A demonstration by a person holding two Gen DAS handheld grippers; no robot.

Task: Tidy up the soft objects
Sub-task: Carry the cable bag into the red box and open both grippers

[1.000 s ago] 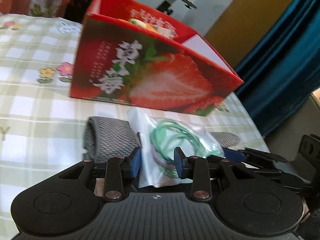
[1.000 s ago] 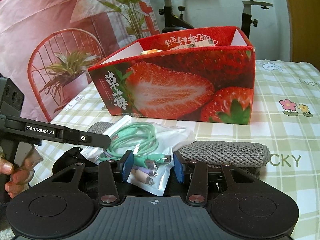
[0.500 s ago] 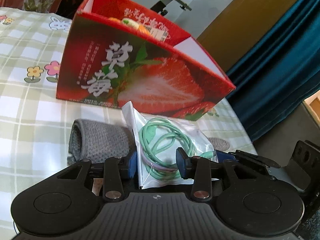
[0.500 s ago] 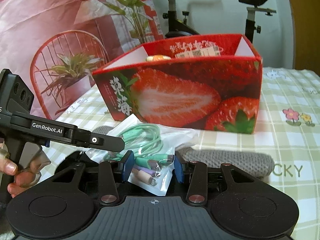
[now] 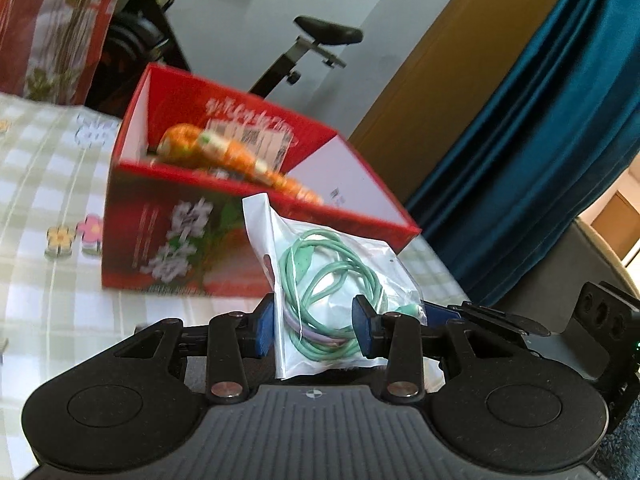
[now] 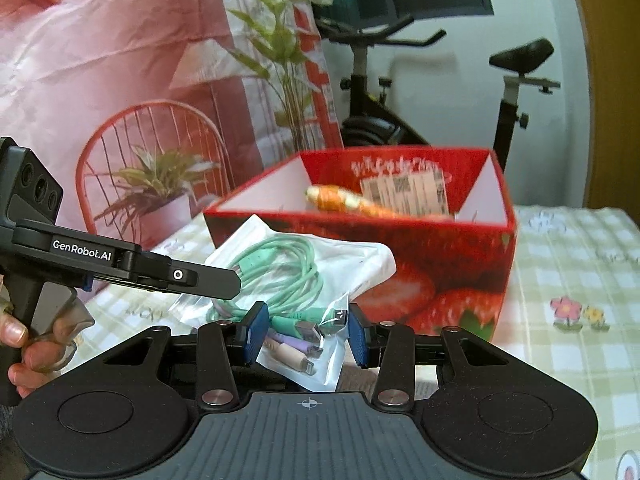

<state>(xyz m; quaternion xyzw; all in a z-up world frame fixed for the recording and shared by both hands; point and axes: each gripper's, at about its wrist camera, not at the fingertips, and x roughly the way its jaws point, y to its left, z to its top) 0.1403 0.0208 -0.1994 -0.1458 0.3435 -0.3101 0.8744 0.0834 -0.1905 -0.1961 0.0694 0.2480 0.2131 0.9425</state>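
Note:
A clear plastic bag of coiled green cable (image 5: 332,276) hangs above the table, held from both sides. My left gripper (image 5: 314,330) is shut on one end of it. My right gripper (image 6: 306,334) is shut on the other end of the bag (image 6: 288,264), where the purple and green plugs lie. The left gripper's arm (image 6: 120,268) reaches in from the left, with a hand (image 6: 24,344) on its grip. Behind the bag stands the open red strawberry box (image 5: 168,240) (image 6: 420,288), with an orange and white plush toy (image 5: 224,152) (image 6: 340,200) inside.
The table wears a green checked cloth with flowers (image 5: 48,300) (image 6: 580,280). An exercise bike (image 6: 508,92) stands behind the box, a blue curtain (image 5: 540,120) hangs at the right, and a pink backdrop printed with a red chair (image 6: 152,152) is at the left.
Both grippers have risen with the bag, lifting it off the table. The grey knitted cloth that lay under it has dropped out of view, and the inside of the box now shows.

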